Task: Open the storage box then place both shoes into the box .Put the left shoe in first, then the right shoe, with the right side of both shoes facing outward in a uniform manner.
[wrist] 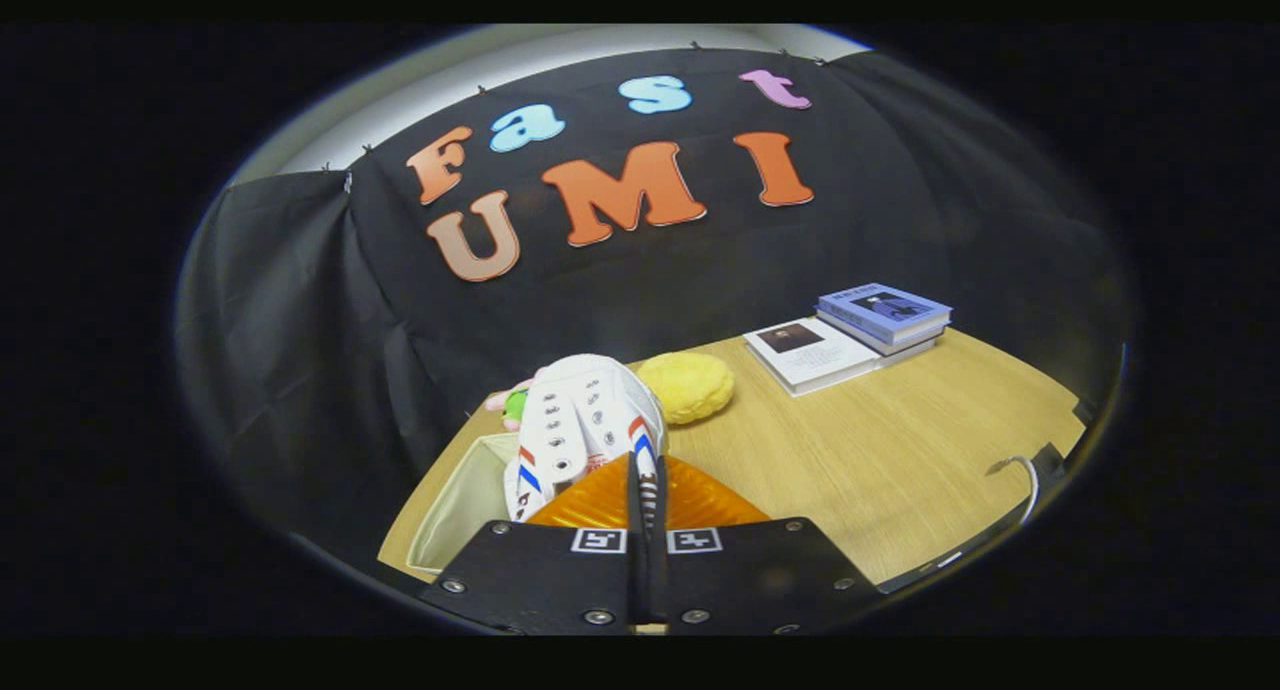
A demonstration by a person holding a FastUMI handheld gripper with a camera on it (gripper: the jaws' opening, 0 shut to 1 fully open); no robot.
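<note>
One shoe (580,420): white, with red and blue stripes and a row of eyelets, tilted up just ahead of the tool's fingers, its rear edge pinched between them; it hangs over the open box.
Tool (647,490): fingers nearly together, a thin gap only, both pressing on a thin part of the shoe at its heel end.
Storage box (455,510): pale, open at the top, standing at the near left corner of the bench, below and left of the shoe; part of its inner wall is visible.
Orange lid (600,505): translucent orange ribbed panel, just behind the fingers and beside the box; whether it is joined to the box I cannot tell.
Bench (880,470): light wood grain, against the black cloth wall.
Yellow cushion (687,386): round, soft, lying on the bench just beyond the shoe, to its right.
Plush toy (510,402): pink and green, mostly hidden behind the shoe.
Books (850,335): three or so, stacked at the far right of the bench, a blue-covered one on top, a white one lowest, well apart from the shoe.
</note>
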